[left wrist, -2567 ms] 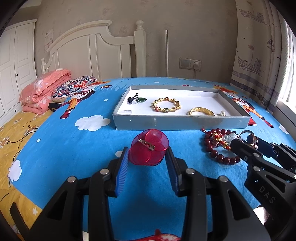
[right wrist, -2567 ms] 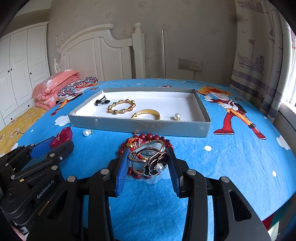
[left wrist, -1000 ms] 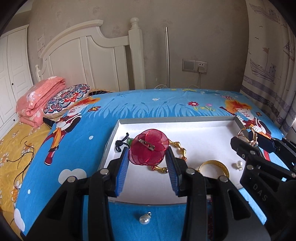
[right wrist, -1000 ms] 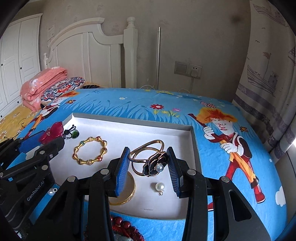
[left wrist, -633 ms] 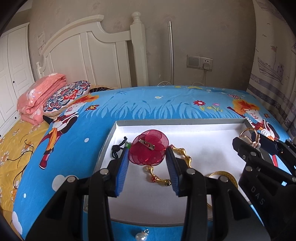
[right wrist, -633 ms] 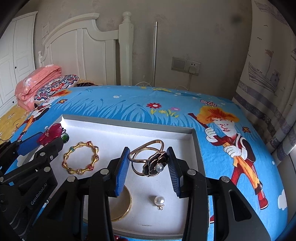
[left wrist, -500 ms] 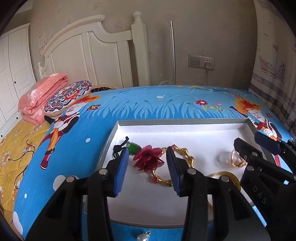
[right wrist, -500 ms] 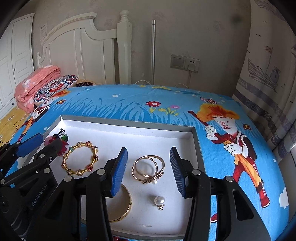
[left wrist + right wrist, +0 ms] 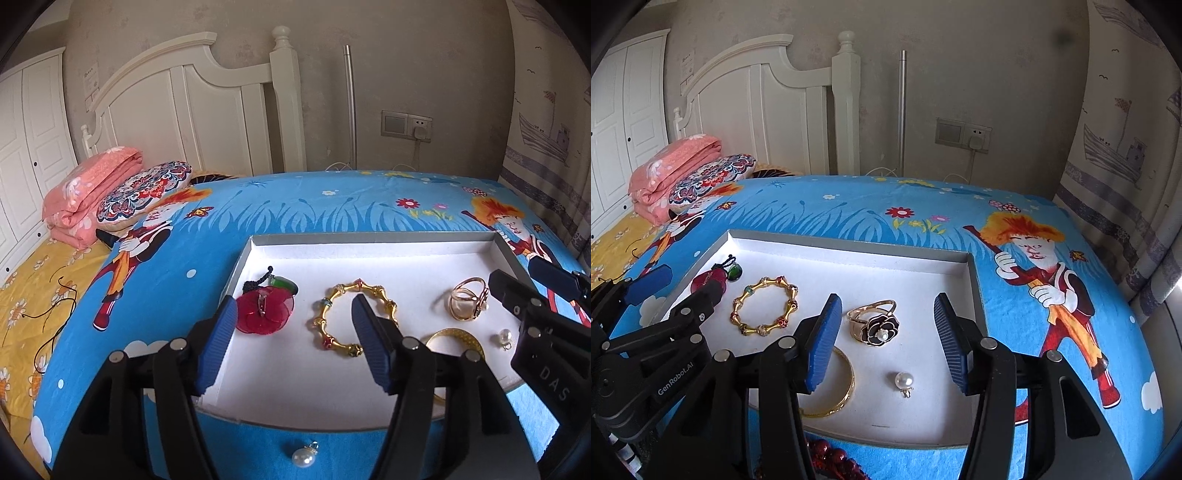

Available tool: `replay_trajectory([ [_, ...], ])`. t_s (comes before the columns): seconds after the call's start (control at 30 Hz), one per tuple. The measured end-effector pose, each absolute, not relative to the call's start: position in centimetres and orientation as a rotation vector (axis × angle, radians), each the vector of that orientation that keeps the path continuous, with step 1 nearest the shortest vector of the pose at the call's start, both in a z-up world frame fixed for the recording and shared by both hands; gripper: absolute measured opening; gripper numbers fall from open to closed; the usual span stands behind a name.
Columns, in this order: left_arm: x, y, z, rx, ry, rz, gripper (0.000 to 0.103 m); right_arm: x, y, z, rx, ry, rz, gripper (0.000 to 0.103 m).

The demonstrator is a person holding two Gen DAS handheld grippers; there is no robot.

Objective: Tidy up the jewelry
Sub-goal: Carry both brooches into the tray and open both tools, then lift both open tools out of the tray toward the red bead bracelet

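A grey tray with a white floor [image 9: 369, 391] [image 9: 849, 245] lies on the blue bedspread. My left gripper [image 9: 293, 314] is open and empty above the tray's left part. The red flower brooch [image 9: 265, 311] lies in the tray by its left finger, next to a green pendant [image 9: 282, 283]. My right gripper [image 9: 886, 315] is open and empty over the gold ring with a black flower [image 9: 875, 325], which lies in the tray. A gold beaded bracelet [image 9: 354, 317] [image 9: 764, 310], a gold bangle [image 9: 834, 391] and a pearl [image 9: 904, 381] also lie inside.
A loose pearl [image 9: 303, 458] lies on the bedspread in front of the tray. Red beads [image 9: 827, 461] lie by the tray's near edge. Pink folded bedding [image 9: 88, 192] and a patterned pillow [image 9: 144, 188] sit at the far left by the white headboard [image 9: 192, 118].
Both grippers carried their pieces over the tray and opened. The red brooch dropped out of the left one and the flower ring out of the right one; both now lie in the tray.
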State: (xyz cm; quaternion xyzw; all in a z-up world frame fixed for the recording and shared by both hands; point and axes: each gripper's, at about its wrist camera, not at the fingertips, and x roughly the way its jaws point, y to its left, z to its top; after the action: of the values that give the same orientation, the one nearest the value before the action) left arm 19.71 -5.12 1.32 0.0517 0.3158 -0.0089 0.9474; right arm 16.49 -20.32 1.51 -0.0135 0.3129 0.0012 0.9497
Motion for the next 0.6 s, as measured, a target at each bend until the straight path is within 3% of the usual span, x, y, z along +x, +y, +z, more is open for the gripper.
replay_trajectory([
  [0.3,14.2,-4.6,2.0,0.092,0.578,-0.036,0.079,10.0,-20.9,1.8,-0.022,0.590,0.044,0.050],
  [0.6,8.1,-3.9,-0.3,0.131,0.572,-0.051,0.079,4.2,-20.9,-0.9,0.032,0.605,0.056,0.050],
])
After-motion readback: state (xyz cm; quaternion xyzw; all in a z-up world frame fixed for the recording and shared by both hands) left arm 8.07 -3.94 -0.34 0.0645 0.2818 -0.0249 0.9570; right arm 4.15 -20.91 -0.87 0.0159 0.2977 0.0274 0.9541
